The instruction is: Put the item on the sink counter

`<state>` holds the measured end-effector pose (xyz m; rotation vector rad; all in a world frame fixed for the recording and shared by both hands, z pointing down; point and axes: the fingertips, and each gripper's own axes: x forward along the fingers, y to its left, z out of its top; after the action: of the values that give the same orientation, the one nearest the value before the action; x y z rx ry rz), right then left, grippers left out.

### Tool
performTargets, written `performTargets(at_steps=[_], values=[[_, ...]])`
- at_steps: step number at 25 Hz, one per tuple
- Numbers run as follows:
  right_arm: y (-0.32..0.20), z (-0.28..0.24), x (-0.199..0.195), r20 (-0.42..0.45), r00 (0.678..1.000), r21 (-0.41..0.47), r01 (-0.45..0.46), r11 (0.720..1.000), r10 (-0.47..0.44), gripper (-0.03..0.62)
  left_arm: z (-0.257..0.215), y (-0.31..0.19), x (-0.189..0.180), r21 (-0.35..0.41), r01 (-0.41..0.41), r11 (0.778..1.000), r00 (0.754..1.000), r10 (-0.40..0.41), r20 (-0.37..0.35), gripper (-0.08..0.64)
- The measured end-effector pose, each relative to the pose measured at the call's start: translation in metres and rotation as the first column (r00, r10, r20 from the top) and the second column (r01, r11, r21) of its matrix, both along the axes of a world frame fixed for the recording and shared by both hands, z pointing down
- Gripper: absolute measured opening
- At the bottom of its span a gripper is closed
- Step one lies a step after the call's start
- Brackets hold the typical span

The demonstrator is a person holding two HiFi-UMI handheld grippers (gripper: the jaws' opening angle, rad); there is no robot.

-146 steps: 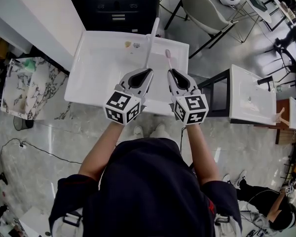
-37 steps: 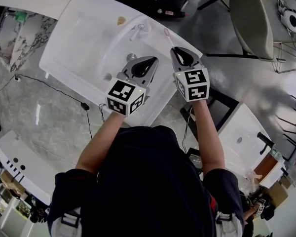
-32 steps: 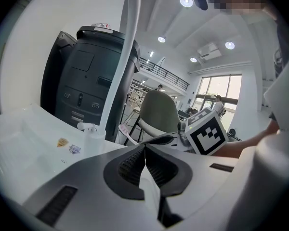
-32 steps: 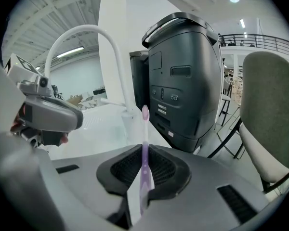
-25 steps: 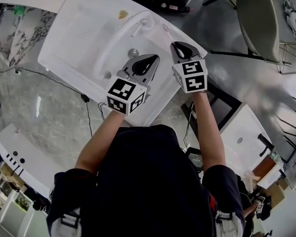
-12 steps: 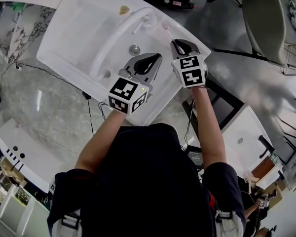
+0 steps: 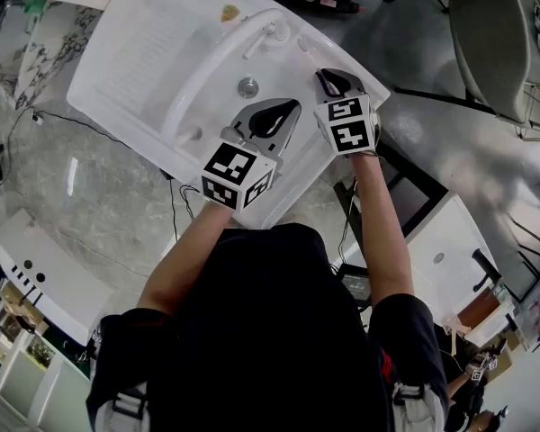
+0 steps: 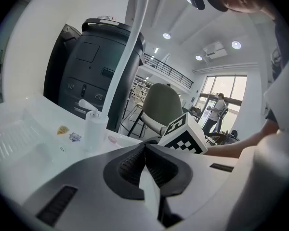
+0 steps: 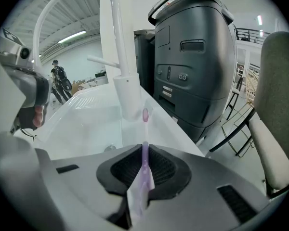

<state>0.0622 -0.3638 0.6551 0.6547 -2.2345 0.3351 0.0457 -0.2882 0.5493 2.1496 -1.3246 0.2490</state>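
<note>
Between the right gripper's (image 9: 144,148) clamped jaws sits a pink toothbrush (image 9: 145,115), its head reaching ahead over the sink counter (image 9: 161,121) beside the faucet (image 9: 126,97); the left gripper (image 8: 145,148) is closed, empty.

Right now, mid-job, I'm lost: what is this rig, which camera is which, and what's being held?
There is no robot here: a person holds a hand-held gripper in each hand. One picture comes from a head camera looking down on a white sink. The other two come from cameras riding on the grippers, looking along their jaws. The left hand-held gripper is shut and empty. The right hand-held gripper is shut on a pink toothbrush, whose head points toward the base of the faucet.
</note>
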Motion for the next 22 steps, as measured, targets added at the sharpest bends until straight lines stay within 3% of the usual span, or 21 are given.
performTargets(at_steps=[12, 22], values=[[0.001, 0.011, 0.003, -0.028, 1.000, -0.006, 0.001, 1.000, -0.002, 0.061, 0.006, 0.006, 0.001, -0.012, 0.002, 1.000, 1.000, -0.002, -0.005, 0.015], [0.001, 0.010, -0.001, 0.000, 1.000, -0.010, 0.002, 1.000, -0.002, 0.061, 0.008, 0.013, 0.004, -0.022, -0.009, 1.000, 1.000, 0.009, 0.001, 0.015]])
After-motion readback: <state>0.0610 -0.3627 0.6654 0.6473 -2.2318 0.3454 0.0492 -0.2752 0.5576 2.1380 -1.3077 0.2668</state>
